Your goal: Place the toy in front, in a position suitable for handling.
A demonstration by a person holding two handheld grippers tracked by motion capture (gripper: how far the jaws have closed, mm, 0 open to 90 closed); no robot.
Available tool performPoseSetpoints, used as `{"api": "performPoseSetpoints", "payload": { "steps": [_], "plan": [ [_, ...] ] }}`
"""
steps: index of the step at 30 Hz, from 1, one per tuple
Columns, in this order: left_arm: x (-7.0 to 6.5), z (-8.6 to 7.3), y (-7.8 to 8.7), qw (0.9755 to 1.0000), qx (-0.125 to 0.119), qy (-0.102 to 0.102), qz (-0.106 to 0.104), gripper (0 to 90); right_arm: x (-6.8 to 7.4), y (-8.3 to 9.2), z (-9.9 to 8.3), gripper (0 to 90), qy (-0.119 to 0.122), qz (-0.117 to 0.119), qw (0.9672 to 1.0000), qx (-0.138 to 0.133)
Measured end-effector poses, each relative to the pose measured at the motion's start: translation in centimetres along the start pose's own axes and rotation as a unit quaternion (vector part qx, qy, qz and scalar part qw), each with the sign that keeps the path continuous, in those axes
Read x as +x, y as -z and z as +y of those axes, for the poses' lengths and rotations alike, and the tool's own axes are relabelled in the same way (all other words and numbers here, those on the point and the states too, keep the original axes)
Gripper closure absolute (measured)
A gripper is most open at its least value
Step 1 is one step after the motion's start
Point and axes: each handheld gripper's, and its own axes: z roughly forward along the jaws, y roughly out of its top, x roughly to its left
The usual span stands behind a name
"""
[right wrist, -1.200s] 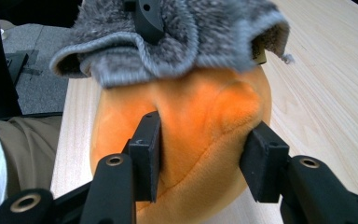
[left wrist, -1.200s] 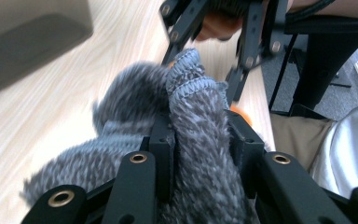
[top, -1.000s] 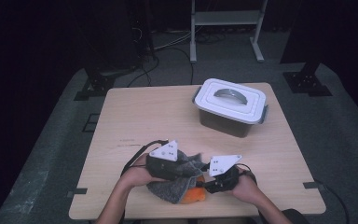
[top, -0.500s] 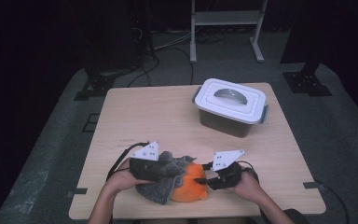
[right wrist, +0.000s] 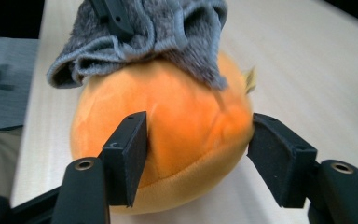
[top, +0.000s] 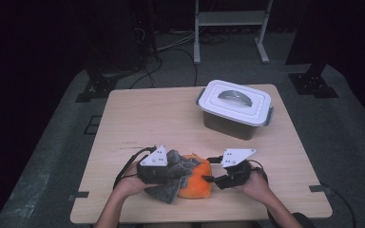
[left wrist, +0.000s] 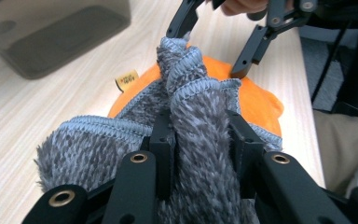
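From above, near the table's (top: 138,118) front edge, a fuzzy grey cloth (top: 173,173) drapes my round orange plush (top: 197,183).

My left gripper (left wrist: 200,140) pinches the cloth's stitched fold.

My right gripper (right wrist: 198,154), jaws just widened, straddles the plush.

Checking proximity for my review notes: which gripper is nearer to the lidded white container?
Right. The right gripper sits at the near table edge almost straight below the white container, beside the orange plush. The left gripper, clamped on the grey cloth, lies farther left.
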Motion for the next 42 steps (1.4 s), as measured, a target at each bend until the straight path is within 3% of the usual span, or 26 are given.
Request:
{"api": "performPoseSetpoints", "payload": {
  "steps": [3,6,7,10,12,14,16,17,18,20,23,25,27,31,34,36,37,39,42],
  "plan": [
    [0.3,0.0,-0.1,0.9999,-0.004,0.009,0.008,67.6,0.0,0.6,0.2,38.5,0.012,-0.006,0.9998,-0.013],
    [0.6,-0.1,-0.2,0.9998,-0.008,0.015,0.010,67.4,0.3,1.3,0.1,41.6,0.039,0.024,0.9984,-0.033],
    [0.6,0.0,-0.3,0.9998,-0.010,0.016,0.009,67.4,0.7,0.8,0.0,42.0,0.059,0.029,0.9976,-0.020],
    [0.5,0.2,-0.3,0.9997,-0.019,0.012,-0.010,67.4,0.9,-0.1,0.0,46.9,0.069,0.028,0.9972,-0.001],
    [0.1,0.4,0.0,0.9987,-0.032,-0.005,-0.040,66.9,1.0,-1.1,0.1,55.7,0.064,0.026,0.9976,0.008],
    [-0.6,0.6,-0.1,0.9968,-0.033,-0.026,-0.068,66.3,0.6,-1.5,0.4,59.1,0.041,0.023,0.9989,0.002],
    [-0.8,0.5,-0.6,0.9980,-0.004,-0.037,-0.050,66.2,0.4,-1.5,0.4,55.2,0.033,0.022,0.9992,0.003],
    [-0.8,0.5,-0.6,0.9980,-0.004,-0.037,-0.050,66.4,0.4,-1.5,0.4,55.2,0.033,0.022,0.9992,0.003],
    [-0.6,0.3,-0.7,0.9983,-0.017,-0.024,-0.051,66.4,0.3,-1.3,0.4,51.2,0.040,0.022,0.9989,0.005],
    [-0.2,0.1,-0.5,0.9992,-0.013,-0.015,-0.034,66.8,-0.4,-0.3,0.3,37.6,0.061,0.020,0.9979,0.003],
    [0.1,0.0,-0.2,0.9993,-0.020,-0.006,-0.031,66.7,-1.0,0.1,0.0,38.0,0.062,0.019,0.9979,-0.004],
    [0.1,-0.2,-0.3,0.9991,-0.025,-0.005,-0.035,66.7,-1.7,0.1,-0.2,42.0,0.034,0.021,0.9991,-0.010],
    [0.1,-0.2,-0.4,0.9991,-0.027,-0.006,-0.033,66.6,-2.1,-0.1,-0.1,44.0,0.023,0.040,0.9986,-0.027],
    [-0.6,0.2,-0.5,0.9981,-0.026,-0.025,-0.050,65.3,-1.8,-1.6,0.1,47.6,0.022,0.045,0.9987,-0.004],
    [-1.5,0.7,-0.9,0.9949,-0.027,-0.048,-0.085,64.7,-1.5,-2.1,-0.1,47.8,0.015,0.044,0.9989,-0.003],
    [-1.7,0.7,-1.5,0.9958,0.000,-0.059,-0.069,64.7,-1.4,-2.1,-0.2,47.9,0.012,0.042,0.9991,-0.003],
    [-1.7,0.7,-1.5,0.9958,0.000,-0.059,-0.069,64.8,-1.4,-2.1,-0.2,47.9,0.012,0.042,0.9991,-0.003],
    [-1.2,0.5,-0.9,0.9972,-0.008,-0.045,-0.059,65.0,-1.3,-2.2,-0.3,48.1,0.012,0.040,0.9991,-0.001],
    [-0.3,0.3,0.7,0.9994,-0.015,-0.026,-0.019,64.8,-0.9,-2.5,-0.4,48.3,0.019,0.043,0.9989,0.003]
  ]
}}
